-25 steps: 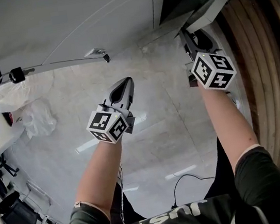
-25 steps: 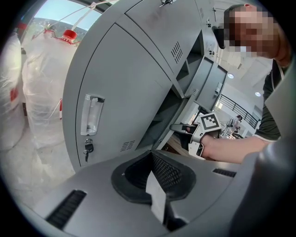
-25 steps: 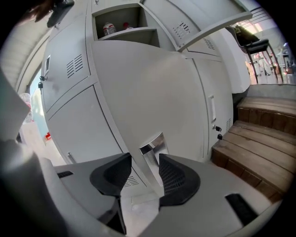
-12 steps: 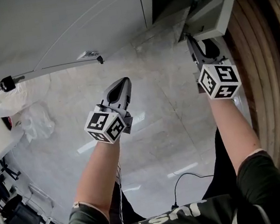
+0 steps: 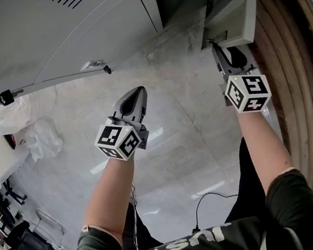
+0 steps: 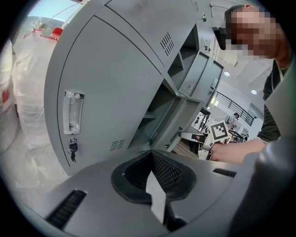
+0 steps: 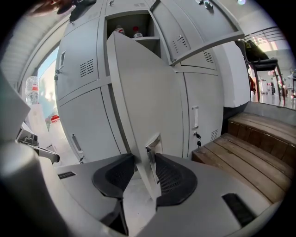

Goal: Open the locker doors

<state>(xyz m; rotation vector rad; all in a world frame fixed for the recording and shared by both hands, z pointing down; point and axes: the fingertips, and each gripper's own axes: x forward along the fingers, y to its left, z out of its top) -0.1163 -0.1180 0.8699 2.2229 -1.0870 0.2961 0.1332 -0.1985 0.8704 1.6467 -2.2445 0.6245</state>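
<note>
Grey lockers (image 5: 73, 35) stand in front of me. One lower locker door (image 5: 235, 8) is swung open. My right gripper (image 5: 215, 48) is at its free edge. In the right gripper view that door (image 7: 138, 92) stands edge-on between the jaws, which have just been closing; the pads press on the edge at the recessed handle (image 7: 152, 146), with the right gripper (image 7: 144, 157) shut on it. My left gripper (image 5: 138, 90) hangs over the floor, shut and holding nothing. Past the left gripper (image 6: 150, 155) is a closed door with a handle (image 6: 73, 115) and a key (image 6: 72, 149).
A wooden step (image 7: 249, 152) runs along the right, also seen as the wooden step (image 5: 297, 71). An upper locker door (image 7: 199, 28) stands open above, with bottles (image 7: 127, 31) on a shelf. White plastic bags (image 5: 35, 134) lie at the left and a black cable (image 5: 206, 201) crosses the floor.
The locker door has swung further open, and the right gripper has moved with it toward me while its jaws narrowed on the edge. The left gripper has barely shifted.
</note>
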